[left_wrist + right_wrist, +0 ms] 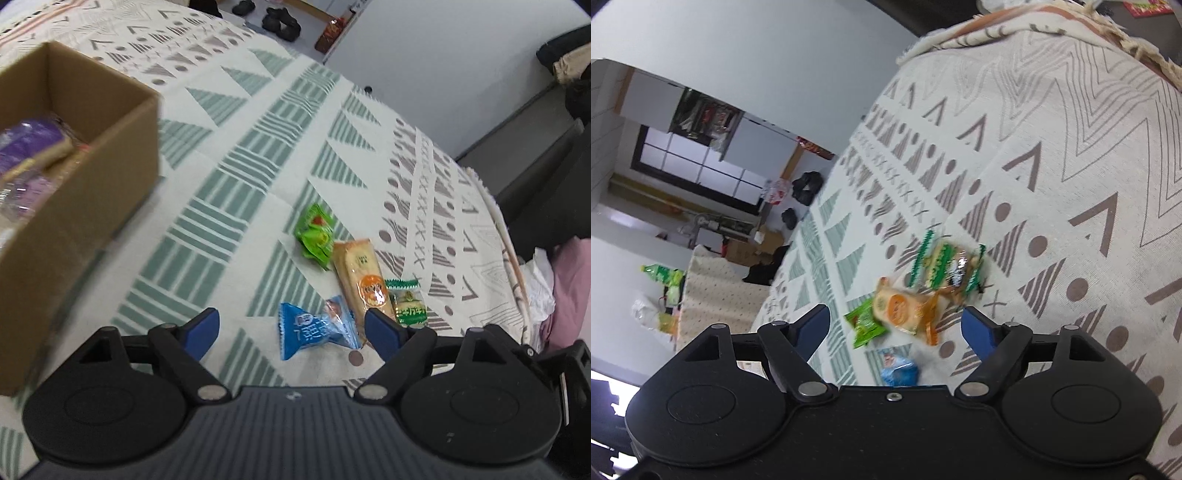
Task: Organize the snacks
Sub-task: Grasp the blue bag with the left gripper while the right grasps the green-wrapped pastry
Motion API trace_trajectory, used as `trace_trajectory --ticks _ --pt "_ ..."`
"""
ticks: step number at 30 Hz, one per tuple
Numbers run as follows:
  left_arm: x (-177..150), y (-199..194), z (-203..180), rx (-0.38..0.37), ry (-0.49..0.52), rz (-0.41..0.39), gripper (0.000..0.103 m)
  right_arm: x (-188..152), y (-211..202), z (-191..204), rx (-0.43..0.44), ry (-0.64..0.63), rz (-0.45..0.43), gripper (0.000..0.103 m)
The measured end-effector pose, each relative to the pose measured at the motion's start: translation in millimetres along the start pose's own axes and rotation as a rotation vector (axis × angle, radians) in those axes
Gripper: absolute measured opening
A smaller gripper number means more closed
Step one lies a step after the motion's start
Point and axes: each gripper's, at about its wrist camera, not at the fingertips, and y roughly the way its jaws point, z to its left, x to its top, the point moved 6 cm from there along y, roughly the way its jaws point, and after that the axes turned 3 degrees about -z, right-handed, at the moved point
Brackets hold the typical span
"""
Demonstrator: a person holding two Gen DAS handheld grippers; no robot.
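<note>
Nearest the left wrist camera: blue-padded left gripper (291,330), jaws spread wide, nothing pinched, pads clear of everything. Between the fingertips and just beyond, a blue triangular packet (317,326) lying flat on the patterned cloth (236,177). Beside the right-hand finger, partly hidden by it, a long orange cracker pack (362,275); touching that on its far side, a small green-and-white wafer pack (406,301). Further out, a crumpled bright green packet (316,236), just beside the cracker pack's upper end.

Off to the left edge, well apart from this cluster — a cardboard box (122,147) with open top, holding purple-wrapped snacks (29,144) and some clear-wrapped ones, blurred.

Seen from the right wrist: right gripper (897,326) likewise spread and empty, tilted over the same four packets from another side. Same wafer pack (945,267) furthest, cracker pack (905,308) and green packet (866,323) between the fingertips, blue packet (899,371) closest, half hidden behind the gripper body. Much blur here, so exact contact between packets hard to tell.

Judged progress: partly done — some snacks already in the box, four loose ones left on the cloth. Likely step in hand: lining up on the cluster for a pick, blue packet best placed for the left tool. Remaining: grasp each, carry across to the box.
</note>
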Motion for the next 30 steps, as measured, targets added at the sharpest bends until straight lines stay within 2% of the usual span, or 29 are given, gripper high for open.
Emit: trace_trajectory --ticks 6,9,12,14,21,24,26,27,30 --pt "-9.0 33.7 -5.3 -0.007 -0.030 0.083 0.075 3.2 22.0 -16.8 -0.041 0.034 0.018 0.074" --pt "-10.2 41.7 -10.3 0.013 -0.018 0.078 0.070 5.3 34.4 -25.0 -0.067 0.049 0.024 0.073" --pt "-9.6 47.0 -12.7 0.065 -0.009 0.072 0.059 8.4 47.0 -30.5 -0.084 0.061 0.029 0.072" --pt "-7.9 48.7 -12.1 0.091 -0.019 0.066 0.045 9.7 54.1 -33.3 -0.094 0.064 0.030 0.072" --pt "-0.4 54.8 -12.6 0.082 -0.024 0.067 0.041 11.0 71.5 -34.7 -0.087 0.068 0.028 0.068" --pt "1.3 55.1 -11.3 0.072 -0.028 0.069 0.039 12.5 75.6 -36.1 -0.097 0.071 0.022 0.057" --pt "2.4 53.8 -9.9 0.068 -0.032 0.070 0.037 13.3 77.5 -37.2 -0.109 0.063 0.012 0.043" --pt "3.1 52.7 -9.1 0.065 -0.034 0.070 0.036 13.6 78.6 -39.4 -0.119 0.063 0.008 0.029" --pt "4.7 47.1 -6.0 0.062 -0.039 0.065 0.032 13.5 77.6 -44.9 -0.113 0.089 0.005 0.023"
